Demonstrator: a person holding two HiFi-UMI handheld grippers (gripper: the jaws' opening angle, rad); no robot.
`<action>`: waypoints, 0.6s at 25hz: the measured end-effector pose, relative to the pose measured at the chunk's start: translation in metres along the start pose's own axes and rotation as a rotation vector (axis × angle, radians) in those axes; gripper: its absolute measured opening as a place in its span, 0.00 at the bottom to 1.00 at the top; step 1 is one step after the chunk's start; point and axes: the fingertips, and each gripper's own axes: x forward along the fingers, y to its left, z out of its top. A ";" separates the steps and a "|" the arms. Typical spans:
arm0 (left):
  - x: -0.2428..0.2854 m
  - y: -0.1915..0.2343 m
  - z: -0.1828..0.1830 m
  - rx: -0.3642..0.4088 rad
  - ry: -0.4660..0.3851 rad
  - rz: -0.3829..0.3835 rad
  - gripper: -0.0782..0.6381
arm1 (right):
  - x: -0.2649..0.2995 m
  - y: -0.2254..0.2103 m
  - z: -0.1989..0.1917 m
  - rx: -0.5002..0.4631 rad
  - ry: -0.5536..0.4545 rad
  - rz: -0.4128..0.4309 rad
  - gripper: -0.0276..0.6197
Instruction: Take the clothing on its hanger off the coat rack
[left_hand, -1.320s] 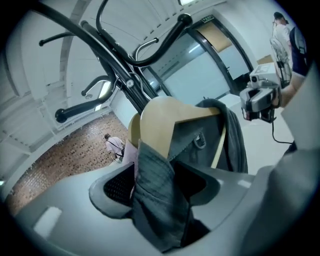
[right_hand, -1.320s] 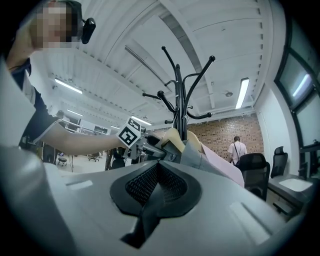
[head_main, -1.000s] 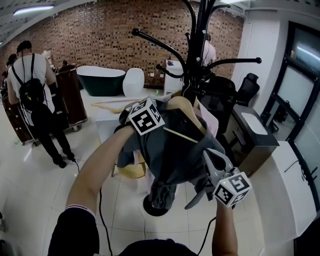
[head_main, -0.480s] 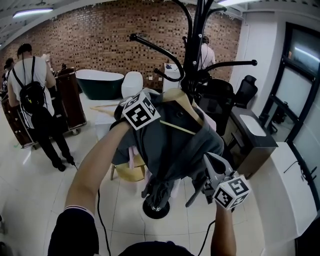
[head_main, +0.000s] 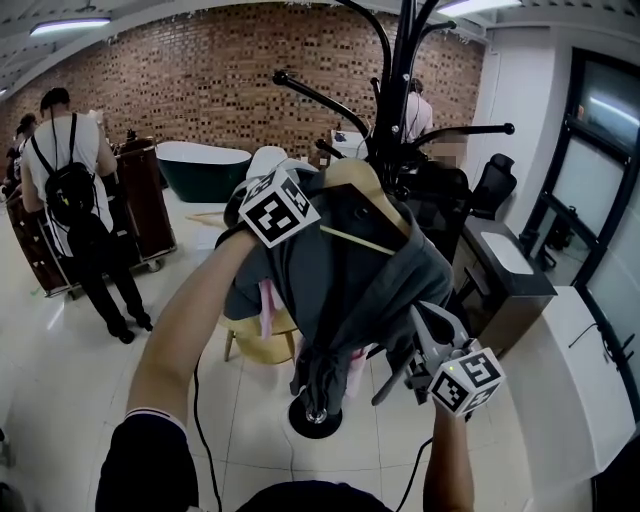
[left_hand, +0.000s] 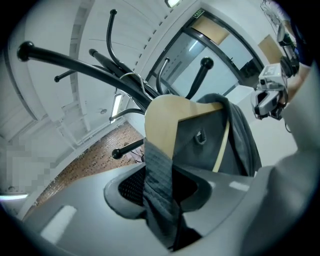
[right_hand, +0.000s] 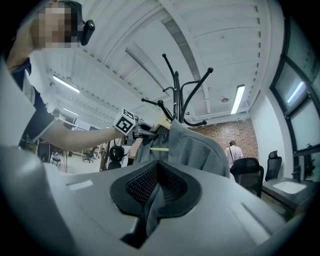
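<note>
To your left, a person with a black backpack (head_main: 70, 190) stands beside a brown cabinet (head_main: 148, 200). Ahead of you, a dark green bathtub (head_main: 203, 165) sits before the brick wall (head_main: 200, 80). A black office chair (head_main: 495, 178) stands to your right.

- The left arm (head_main: 190, 340) reaches up and forward from the lower left. It is bare below a dark short sleeve (head_main: 150, 455) and almost straight at the elbow.
- The left gripper (head_main: 318, 196) is held high, above the right one, pointing roughly level. Its marker cube (head_main: 278, 207) faces the head camera.
- Its jaws stand partly closed and pinch a strip of grey cloth (left_hand: 160, 175) that runs between them.
- The right arm (head_main: 445, 475) rises from the bottom edge of the head view, with only the bare forearm showing.
- The right gripper (head_main: 418, 325) is held low and angled slightly upward, its cube at the near end.
- Its jaws are almost together, nipping a thin fold of the same cloth.
- The two grippers are well apart.
</note>
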 end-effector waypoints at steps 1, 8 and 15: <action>-0.005 -0.001 0.001 -0.001 -0.002 0.002 0.28 | 0.001 0.002 0.001 0.000 0.000 0.002 0.04; -0.022 -0.001 0.002 -0.036 0.012 0.042 0.28 | 0.000 0.020 -0.001 0.013 -0.001 0.017 0.04; -0.029 0.012 0.003 -0.034 0.024 0.042 0.28 | -0.008 0.038 -0.002 0.028 -0.005 -0.005 0.04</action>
